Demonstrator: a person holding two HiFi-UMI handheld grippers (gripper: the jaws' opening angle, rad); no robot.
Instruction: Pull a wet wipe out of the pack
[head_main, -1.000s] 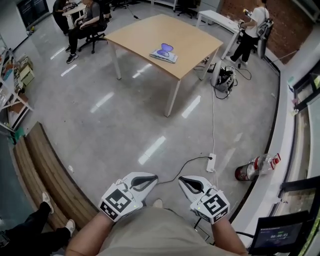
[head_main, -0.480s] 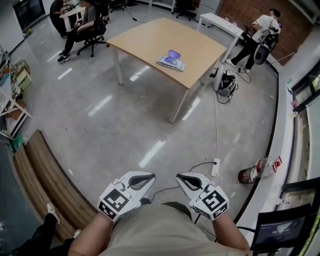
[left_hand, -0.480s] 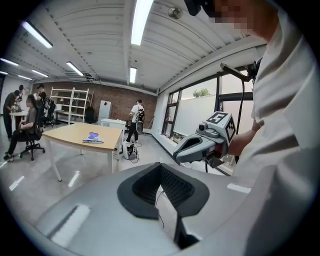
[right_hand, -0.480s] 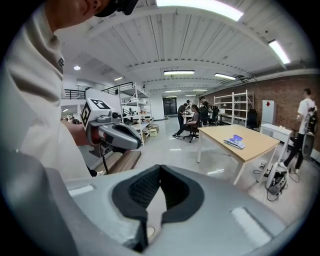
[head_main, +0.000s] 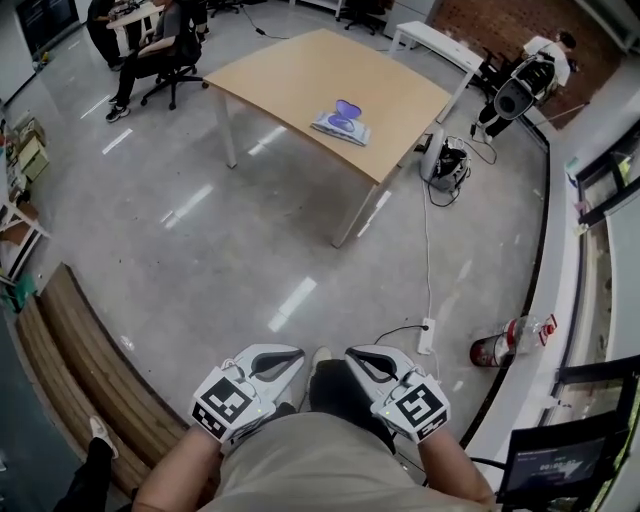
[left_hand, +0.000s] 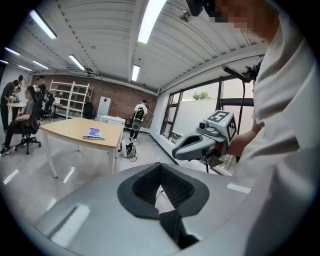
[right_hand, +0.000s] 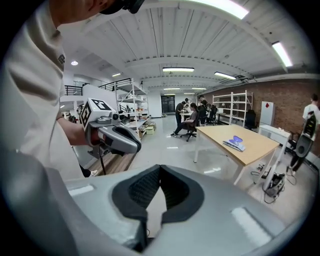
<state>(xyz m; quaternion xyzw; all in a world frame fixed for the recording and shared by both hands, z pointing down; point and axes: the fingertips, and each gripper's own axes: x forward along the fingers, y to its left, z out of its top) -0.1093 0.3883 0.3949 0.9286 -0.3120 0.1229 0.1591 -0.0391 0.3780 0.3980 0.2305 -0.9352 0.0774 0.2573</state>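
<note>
The wet wipe pack (head_main: 340, 122), pale with a purple lid, lies on a light wooden table (head_main: 300, 70) far ahead across the floor. It also shows small in the left gripper view (left_hand: 93, 133) and in the right gripper view (right_hand: 234, 144). My left gripper (head_main: 292, 353) and right gripper (head_main: 354, 355) are held side by side close to my waist, far from the table. Both are shut and hold nothing: in each gripper view the jaws meet at the tip, left gripper (left_hand: 160, 165), right gripper (right_hand: 160, 166).
A power strip (head_main: 425, 332) with a black cable and a red fire extinguisher (head_main: 497, 346) lie on the floor to the right. A wooden bench (head_main: 85, 365) runs along the left. People sit at a desk (head_main: 135, 20) at the far left, and another person (head_main: 545, 60) stands at the far right.
The head view has shifted a little, so the table and pack sit slightly lower and further right in frame. Both grippers stay shut at my waist.
</note>
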